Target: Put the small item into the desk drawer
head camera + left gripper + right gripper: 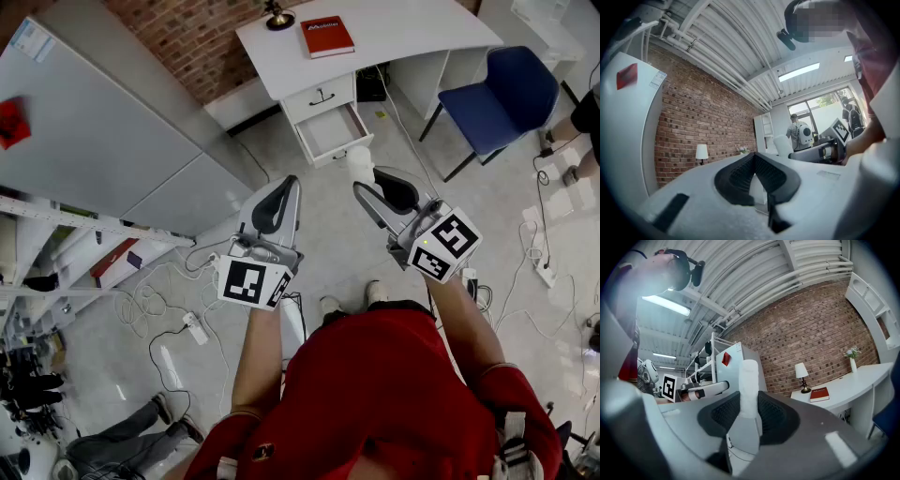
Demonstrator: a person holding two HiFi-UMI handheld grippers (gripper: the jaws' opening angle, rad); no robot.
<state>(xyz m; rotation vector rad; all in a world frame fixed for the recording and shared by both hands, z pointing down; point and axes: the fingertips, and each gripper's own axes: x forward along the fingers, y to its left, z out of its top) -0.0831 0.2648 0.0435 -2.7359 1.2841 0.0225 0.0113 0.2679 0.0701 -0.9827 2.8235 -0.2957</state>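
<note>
1. Red book (326, 36), flat on the white bench (412, 28); white title lettering on the cover, too blurred to read.
2. Black-and-white square markers on the cube of each tool: left cube (253, 281), right cube (445, 242). No words on either.
3. Red tag (11, 122) and a pale printed sticker on the grey cabinet (103, 141); print too small to read.
4. Right tongs (367, 183), held out ahead of the red-sleeved arm, angled toward the bench. Closed on the small item (749, 380), a white round-topped cylinder standing up between the black pads.
5. Small item: in the right tongs, above the floor, just in front of the open drawer (330, 131) and not inside it.
6. Left tongs (292, 183), held level beside the right, well apart from it. Tips together, nothing between the pads.
7. Bench: curved white top, against the brick wall (187, 37). Closed upper drawer with dark handle (322, 96) above the open one. Small lamp (278, 17) at the back edge.
8. Blue chair (511, 94) to the right of the bench.
9. Pale grey floor (112, 375), strewn with white cables (159, 300) and a power strip (194, 326).
10. Open shelving (56, 244) at far left, beside the cabinet.
11. White ribbed ceiling with strip lights, seen in both gripper views.
</note>
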